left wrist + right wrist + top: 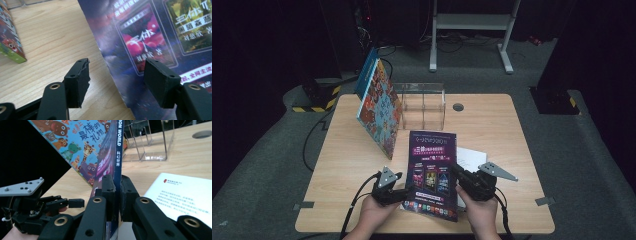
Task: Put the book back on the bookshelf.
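A purple science-fiction magazine (432, 165) lies cover up near the table's front edge. My right gripper (455, 172) is at its right side, and in the right gripper view both jaws (117, 185) are shut on the blue spine (117, 157). My left gripper (408, 194) is at the magazine's lower left corner. It is open (116, 80): one jaw hangs over the bare wood, the other over the cover (150, 32), with the magazine's edge in the gap and untouched. The left gripper also shows at the lower left of the right gripper view (75, 203).
A colourful children's picture book (379, 107) leans upright against a clear acrylic rack (424, 102) at the back of the table. A white printed sheet (469, 157) lies under the magazine's right side. A cable hole (458, 106) sits at back centre.
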Motion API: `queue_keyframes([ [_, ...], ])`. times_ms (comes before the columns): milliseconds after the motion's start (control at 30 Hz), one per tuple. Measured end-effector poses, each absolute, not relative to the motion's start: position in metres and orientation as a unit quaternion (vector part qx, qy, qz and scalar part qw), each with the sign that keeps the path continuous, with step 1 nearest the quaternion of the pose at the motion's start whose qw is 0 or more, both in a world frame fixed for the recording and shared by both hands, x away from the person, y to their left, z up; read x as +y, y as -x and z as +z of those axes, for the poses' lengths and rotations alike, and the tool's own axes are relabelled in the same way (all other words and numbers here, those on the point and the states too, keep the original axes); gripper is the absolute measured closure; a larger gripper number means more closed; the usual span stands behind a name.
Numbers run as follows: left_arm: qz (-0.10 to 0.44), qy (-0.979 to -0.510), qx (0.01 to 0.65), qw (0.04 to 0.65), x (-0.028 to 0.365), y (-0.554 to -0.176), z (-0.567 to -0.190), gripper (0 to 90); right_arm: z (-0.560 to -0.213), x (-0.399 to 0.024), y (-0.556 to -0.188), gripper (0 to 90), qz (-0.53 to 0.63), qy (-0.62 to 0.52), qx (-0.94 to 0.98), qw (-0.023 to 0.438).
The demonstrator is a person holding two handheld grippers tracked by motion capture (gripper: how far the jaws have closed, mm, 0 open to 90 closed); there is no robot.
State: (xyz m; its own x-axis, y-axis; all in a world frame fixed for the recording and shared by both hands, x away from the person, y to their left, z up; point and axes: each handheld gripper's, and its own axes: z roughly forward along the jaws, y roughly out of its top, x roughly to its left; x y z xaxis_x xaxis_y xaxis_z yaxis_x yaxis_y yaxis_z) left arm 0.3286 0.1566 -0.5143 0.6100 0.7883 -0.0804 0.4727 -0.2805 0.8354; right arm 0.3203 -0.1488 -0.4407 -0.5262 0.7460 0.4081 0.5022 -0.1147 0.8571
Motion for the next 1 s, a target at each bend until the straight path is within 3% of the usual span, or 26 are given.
queue_keyframes([
  [500, 0.18, -0.762, 0.422, 0.457, 0.171, -0.329, -0.508, 37.1, -0.424, -0.139, -0.317, 84.8, 0.58, -0.447, 0.668, 0.13],
  [1000, 0.214, -0.74, 0.404, 0.494, 0.183, -0.324, -0.499, 39.5, -0.389, -0.13, -0.328, 84.8, 0.589, -0.429, 0.659, 0.184],
])
